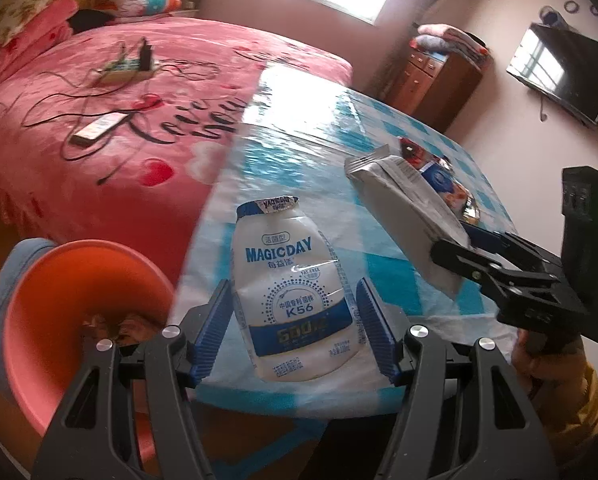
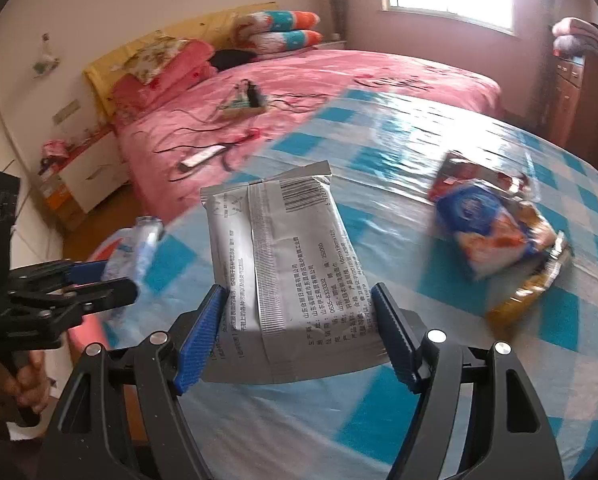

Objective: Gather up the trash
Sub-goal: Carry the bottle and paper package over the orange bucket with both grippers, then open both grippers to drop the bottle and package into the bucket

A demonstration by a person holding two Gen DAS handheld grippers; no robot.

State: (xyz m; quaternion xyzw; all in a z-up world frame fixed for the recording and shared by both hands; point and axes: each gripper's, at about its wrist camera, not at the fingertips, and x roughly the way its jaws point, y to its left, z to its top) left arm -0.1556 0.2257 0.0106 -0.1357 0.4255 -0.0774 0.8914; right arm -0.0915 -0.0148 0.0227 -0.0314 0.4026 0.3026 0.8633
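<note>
Bottle (image 1: 295, 288), light, crushable, clenched mid-body in left tongs (image 1: 295, 304). Silver packet (image 2: 287, 276), limp and slick, pinched by its lower end in right tongs (image 2: 299, 332).

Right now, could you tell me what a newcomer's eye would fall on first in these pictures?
First, the white and blue MAGICDAY drink bottle held between the blue pads of the left hand-held gripper, above the blue-checked plastic tablecloth. Next, the flat silver foil packet clamped in the right hand-held gripper. A crumpled blue and orange snack wrapper lies on the table to its right, and a round orange bin stands low beside the table edge.
</note>
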